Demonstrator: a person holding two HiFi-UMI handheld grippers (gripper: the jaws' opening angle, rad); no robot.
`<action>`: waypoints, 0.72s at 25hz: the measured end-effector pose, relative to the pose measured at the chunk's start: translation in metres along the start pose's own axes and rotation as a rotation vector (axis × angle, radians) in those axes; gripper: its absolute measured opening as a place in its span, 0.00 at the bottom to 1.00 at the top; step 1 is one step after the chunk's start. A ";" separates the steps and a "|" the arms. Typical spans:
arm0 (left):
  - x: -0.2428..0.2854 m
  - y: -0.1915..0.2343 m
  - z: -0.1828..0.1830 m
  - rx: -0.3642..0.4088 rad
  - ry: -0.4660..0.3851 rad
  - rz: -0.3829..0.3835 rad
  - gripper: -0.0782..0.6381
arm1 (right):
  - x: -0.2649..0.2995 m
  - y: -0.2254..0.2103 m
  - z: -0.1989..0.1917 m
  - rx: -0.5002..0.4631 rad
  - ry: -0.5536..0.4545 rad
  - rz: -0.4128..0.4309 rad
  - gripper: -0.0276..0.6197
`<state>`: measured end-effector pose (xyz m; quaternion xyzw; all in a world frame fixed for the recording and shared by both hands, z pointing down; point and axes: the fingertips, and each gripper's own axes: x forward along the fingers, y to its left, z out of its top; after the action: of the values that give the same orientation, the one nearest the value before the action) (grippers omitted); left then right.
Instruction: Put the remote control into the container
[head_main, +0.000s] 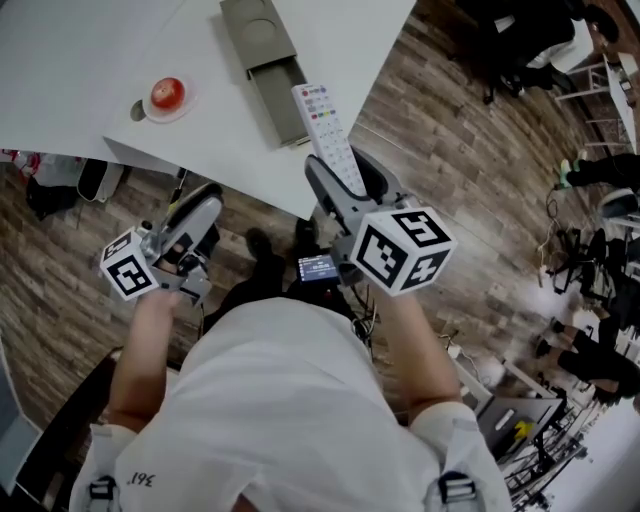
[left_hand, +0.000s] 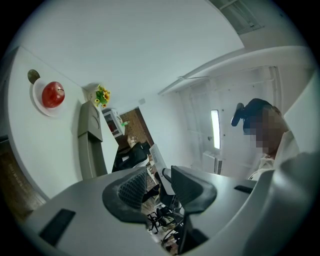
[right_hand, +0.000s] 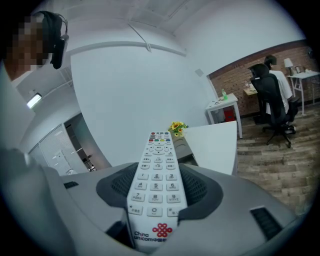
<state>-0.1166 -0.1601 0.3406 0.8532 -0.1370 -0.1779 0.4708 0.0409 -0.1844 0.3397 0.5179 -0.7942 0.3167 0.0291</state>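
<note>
Right gripper (right_hand: 157, 189): we keep its jaws clamped on the near end of the remote control (head_main: 328, 135), so the far end can lead into the container.
Left gripper (left_hand: 157, 187): jaws apart, empty, low and left, out of the way.
Container (head_main: 262, 60): on the white table (head_main: 80, 60), ahead of the remote.

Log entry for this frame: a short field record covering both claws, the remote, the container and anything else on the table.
left claw: open, nothing between its jaws
right claw: shut on the remote control, buttons facing up
remote control: held in the air, tip near the container's near end, not inside it
container: long grey box lying on the white table, near end apparently slid open
other: red apple on a small white plate, left of the container
task status: remote gripped, not yet placed
</note>
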 end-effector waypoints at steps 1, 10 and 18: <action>0.001 0.002 0.001 -0.002 -0.002 0.005 0.32 | 0.004 -0.002 0.001 0.000 0.006 0.004 0.42; 0.041 0.027 0.042 0.103 0.014 0.039 0.32 | 0.054 -0.016 0.032 -0.072 0.048 0.016 0.42; 0.079 0.078 0.043 0.170 0.100 0.126 0.32 | 0.109 -0.048 0.013 -0.074 0.181 -0.034 0.42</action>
<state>-0.0691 -0.2648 0.3722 0.8875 -0.1811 -0.0929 0.4133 0.0342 -0.2913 0.3928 0.4992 -0.7904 0.3322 0.1253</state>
